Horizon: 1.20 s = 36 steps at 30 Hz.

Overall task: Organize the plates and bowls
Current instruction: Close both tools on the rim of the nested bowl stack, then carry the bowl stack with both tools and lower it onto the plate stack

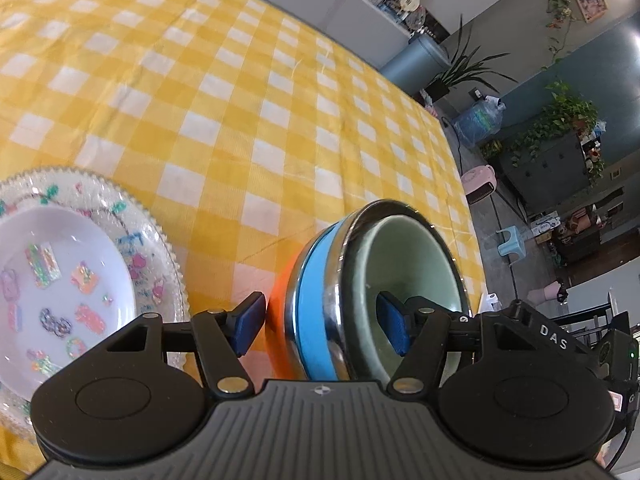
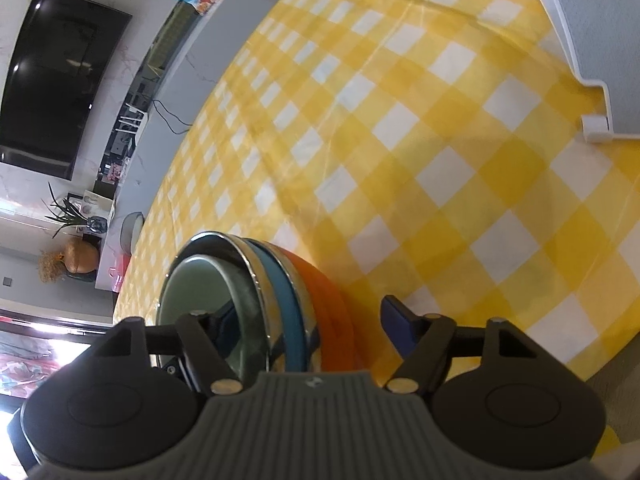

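My left gripper (image 1: 322, 322) and right gripper (image 2: 306, 330) each have jaws spread wide astride the rim of the nested bowls (image 1: 340, 280); whether the pads actually touch it, I cannot tell.

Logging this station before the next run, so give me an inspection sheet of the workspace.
Surface: yellow checked tablecloth, creased.
Job's things: nested bowl stack, green inside steel, blue, orange; white plate on patterned plate.
Clutter: white tray.
Grippers: left gripper and right gripper each straddle the stack's rim, jaws apart.
Cables: wire below television.
Surroundings: plants, blue stool.
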Motion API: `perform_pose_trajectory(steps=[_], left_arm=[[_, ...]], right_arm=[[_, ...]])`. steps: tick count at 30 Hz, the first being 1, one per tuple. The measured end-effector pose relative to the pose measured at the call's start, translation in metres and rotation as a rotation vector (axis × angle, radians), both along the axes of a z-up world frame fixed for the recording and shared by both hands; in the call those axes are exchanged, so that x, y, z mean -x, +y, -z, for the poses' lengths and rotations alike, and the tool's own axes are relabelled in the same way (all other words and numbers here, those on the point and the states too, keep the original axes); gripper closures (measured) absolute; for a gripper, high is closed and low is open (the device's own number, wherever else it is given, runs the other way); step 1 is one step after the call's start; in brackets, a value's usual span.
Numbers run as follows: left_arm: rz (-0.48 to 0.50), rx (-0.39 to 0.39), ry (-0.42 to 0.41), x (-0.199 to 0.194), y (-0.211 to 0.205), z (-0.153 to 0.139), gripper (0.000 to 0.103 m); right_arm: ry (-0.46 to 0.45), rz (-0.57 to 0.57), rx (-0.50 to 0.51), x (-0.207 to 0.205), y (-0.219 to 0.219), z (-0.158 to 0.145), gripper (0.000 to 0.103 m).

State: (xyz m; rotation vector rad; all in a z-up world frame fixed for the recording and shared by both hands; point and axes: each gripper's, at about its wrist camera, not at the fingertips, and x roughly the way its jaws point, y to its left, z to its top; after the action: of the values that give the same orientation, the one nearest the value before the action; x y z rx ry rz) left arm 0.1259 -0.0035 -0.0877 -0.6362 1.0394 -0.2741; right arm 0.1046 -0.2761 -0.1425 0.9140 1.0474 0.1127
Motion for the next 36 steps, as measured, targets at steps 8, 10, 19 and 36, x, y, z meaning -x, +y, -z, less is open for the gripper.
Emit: perform_pose_trajectory(steps=[8, 10, 19, 36], left_arm=[[0.007, 0.036, 0.067, -0.006, -0.003, 0.013, 0.035], [0.006, 0.040, 0.068, -0.006, -0.002, 0.014, 0.038], [0.011, 0.031, 0.080, -0.010, -0.006, 0.012, 0.038], [0.013, -0.016, 0.048, -0.007, -0.007, -0.003, 0.038]], right_arm=[[0.020, -0.018, -0.025, -0.001, 0.001, 0.005, 0.035], [0.025, -0.022, -0.044, -0.002, 0.001, 0.007, 0.038], [0.011, -0.038, -0.040, -0.001, 0.004, 0.004, 0.048], [0.001, -0.051, -0.076, 0.005, 0.003, 0.003, 0.055]])
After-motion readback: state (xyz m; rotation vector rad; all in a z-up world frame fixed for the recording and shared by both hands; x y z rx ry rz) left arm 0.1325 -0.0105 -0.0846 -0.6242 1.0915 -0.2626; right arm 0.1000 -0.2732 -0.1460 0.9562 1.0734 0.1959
